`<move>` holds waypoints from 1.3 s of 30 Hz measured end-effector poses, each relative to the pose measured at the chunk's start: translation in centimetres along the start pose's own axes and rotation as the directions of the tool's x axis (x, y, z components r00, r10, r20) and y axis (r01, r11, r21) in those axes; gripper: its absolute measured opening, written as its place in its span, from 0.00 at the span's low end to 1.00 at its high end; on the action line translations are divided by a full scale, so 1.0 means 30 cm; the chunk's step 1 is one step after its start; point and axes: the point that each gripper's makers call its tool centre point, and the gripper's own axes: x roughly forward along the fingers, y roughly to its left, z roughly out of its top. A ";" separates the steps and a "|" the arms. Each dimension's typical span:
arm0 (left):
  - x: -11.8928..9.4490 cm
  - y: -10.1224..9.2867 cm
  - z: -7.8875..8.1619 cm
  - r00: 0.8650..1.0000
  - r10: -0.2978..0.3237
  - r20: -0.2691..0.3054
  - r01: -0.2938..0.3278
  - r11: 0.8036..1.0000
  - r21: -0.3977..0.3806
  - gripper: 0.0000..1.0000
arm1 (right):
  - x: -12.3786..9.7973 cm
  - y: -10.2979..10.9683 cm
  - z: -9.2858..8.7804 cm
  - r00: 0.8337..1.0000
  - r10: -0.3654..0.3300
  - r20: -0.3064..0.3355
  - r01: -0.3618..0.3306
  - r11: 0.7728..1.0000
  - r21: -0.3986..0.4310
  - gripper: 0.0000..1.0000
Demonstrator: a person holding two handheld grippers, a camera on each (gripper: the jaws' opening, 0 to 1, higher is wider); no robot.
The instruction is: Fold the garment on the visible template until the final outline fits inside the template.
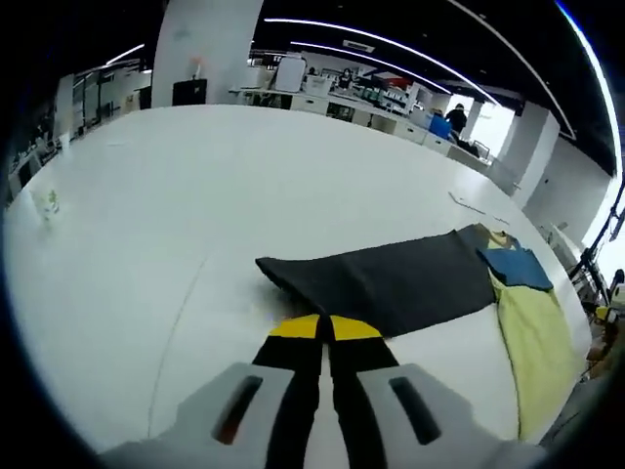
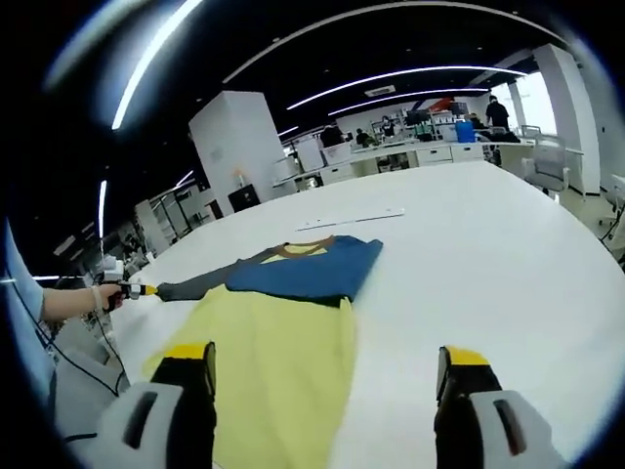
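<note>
Looking past my left gripper (image 1: 324,327), I see its yellow-tipped jaws pressed together just short of the garment's (image 1: 391,278) dark grey sleeve. My right gripper (image 2: 327,366) has its jaws spread wide over the yellow body of the garment, which lies flat on the white table (image 2: 488,254). Beyond stand desks (image 2: 430,151) and a pillar (image 2: 229,147). I can read no writing.

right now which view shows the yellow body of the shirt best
The right gripper view: the yellow body lies broad between the open right gripper jaws, below the blue chest panel. The left gripper view shows it only as a narrow strip at the right edge, beyond the grey sleeve.
</note>
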 end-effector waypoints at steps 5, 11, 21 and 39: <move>0.009 -0.153 0.098 0.996 -0.082 0.041 0.080 0.995 0.053 0.00 | -0.001 -0.001 0.019 1.000 0.007 0.020 -0.007 1.000 0.001 0.94; 0.057 -0.341 0.172 0.983 -0.178 0.050 0.171 0.979 0.113 0.00 | -0.017 -0.009 0.039 0.999 0.009 0.052 -0.010 1.000 0.012 0.94; 0.159 -0.674 0.231 0.941 -0.338 0.025 0.328 0.927 0.184 0.00 | -0.091 -0.055 0.009 0.998 -0.031 0.062 0.029 0.999 0.032 0.94; 0.285 -1.254 0.235 0.821 -0.571 -0.013 0.562 0.803 0.197 0.00 | -0.145 -0.102 -0.046 0.994 -0.090 0.067 0.085 0.993 0.082 0.91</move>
